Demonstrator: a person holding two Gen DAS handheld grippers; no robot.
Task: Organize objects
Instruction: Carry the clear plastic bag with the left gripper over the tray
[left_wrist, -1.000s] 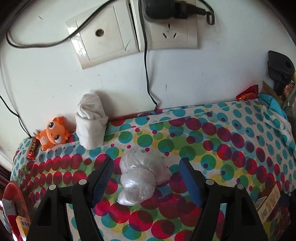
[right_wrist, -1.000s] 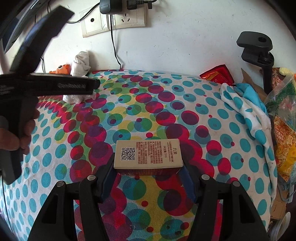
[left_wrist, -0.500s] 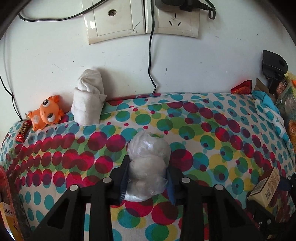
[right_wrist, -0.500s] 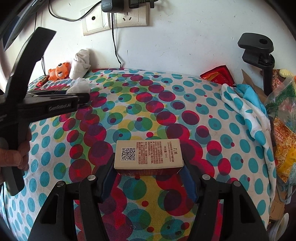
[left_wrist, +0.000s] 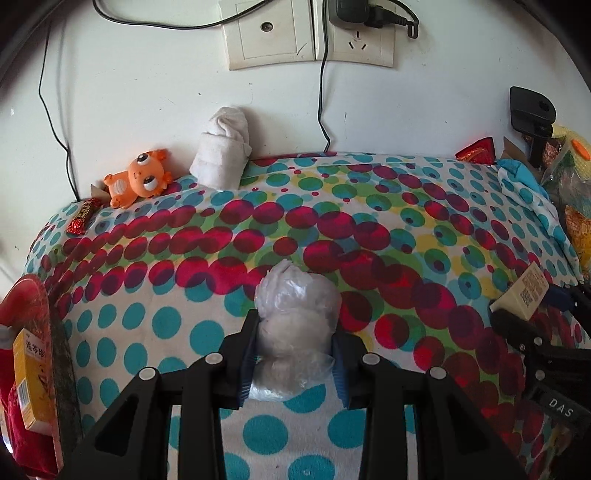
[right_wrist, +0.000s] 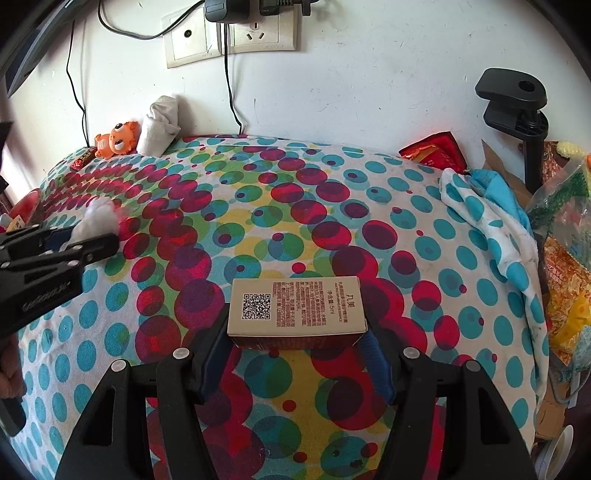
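Readable text was sparse. The box (right_wrist: 295, 308) carried one QR code, a block of small Chinese print too fine to read, and "15ml" near its right end. The left gripper's side, seen from the right wrist view, had embossed lettering I couldn't resolve; the right gripper's body in the left wrist view showed "DAS". A yellow carton (left_wrist: 34, 373) at the left table edge had Chinese characters, not legible.

Counts: one box, one clear plastic bag (left_wrist: 295, 325) of white stuff, one orange toy (left_wrist: 138, 179), one rolled white sock (left_wrist: 223, 151), one small red candy bar (left_wrist: 83, 219), two wall plates (left_wrist: 308, 31) side by side, one black plug (left_wrist: 349, 13) in the right one.

Left gripper (left_wrist: 293, 363) was clamped on the plastic bag — both blue pads pressed into its sides, the bag's top bulging out past the fingertips, its bottom sagging below them. Its jaws had just been closing, bag between them. The bag sat over the polka-dot cloth (left_wrist: 369, 221), near the table's front-left area.

Right gripper (right_wrist: 295, 345) gripped the box — pads on its two short ends, QR face up, long side running across the fingers. It sat over the cloth's middle-front.
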